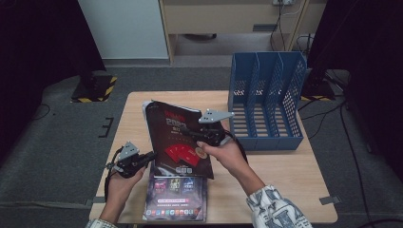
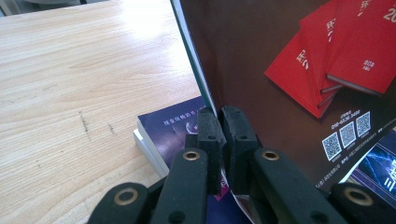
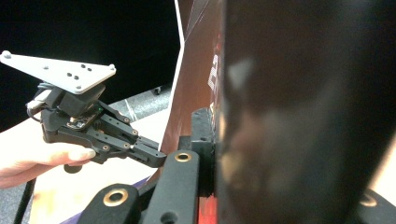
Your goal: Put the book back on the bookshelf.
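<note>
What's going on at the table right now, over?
Left gripper and right gripper both clamped on the dark book, held tilted above the purple book. Blue file rack stands apart, slots open. Nothing blocking.

Left tongs clamped, right tongs clamped

Grey floor — pale wooden cabinet

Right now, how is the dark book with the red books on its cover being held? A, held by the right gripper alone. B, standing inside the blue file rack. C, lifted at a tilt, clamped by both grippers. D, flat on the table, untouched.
C: the dark book is tilted up off the table, with the left gripper shut on its lower left edge and the right gripper shut on its right side.
</note>
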The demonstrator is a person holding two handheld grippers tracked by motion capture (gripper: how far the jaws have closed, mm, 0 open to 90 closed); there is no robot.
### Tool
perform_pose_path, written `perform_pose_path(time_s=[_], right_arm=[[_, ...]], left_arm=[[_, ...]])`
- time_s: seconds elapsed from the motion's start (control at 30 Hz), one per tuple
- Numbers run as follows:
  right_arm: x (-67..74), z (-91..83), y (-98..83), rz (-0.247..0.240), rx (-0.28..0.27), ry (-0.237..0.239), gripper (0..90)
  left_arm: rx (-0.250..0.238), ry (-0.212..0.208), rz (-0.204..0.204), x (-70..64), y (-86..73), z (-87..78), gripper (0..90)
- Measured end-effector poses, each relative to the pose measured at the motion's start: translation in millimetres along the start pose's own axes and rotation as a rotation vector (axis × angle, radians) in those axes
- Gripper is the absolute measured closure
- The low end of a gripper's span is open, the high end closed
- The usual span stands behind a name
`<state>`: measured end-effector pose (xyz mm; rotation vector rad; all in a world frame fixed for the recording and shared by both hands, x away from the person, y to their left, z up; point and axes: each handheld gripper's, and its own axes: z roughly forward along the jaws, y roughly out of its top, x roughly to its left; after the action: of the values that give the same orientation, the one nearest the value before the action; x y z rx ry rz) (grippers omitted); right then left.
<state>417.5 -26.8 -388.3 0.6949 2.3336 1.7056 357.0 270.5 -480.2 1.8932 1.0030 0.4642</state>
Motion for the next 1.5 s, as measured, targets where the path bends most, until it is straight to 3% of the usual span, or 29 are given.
perform_pose_path(time_s=[0.7,1.17,1.5], right_arm=[[3.1,-1.9,9.1,-0.014,0.000,0.018,77.8],[4.0,-4.9,14.3,-0.002,-0.029,0.053,72.5],[4.2,-7.7,19.4,-0.010,-0.045,0.052,72.5]], left_arm=[[-0.010,-0.003,0.000,0.4,0.0,-1.5,86.4],[-0.020,-0.003,0.000,0.0,0.1,-2.6,86.6],[-0.025,-0.003,0.004,-0.2,0.1,-2.8,86.6]])
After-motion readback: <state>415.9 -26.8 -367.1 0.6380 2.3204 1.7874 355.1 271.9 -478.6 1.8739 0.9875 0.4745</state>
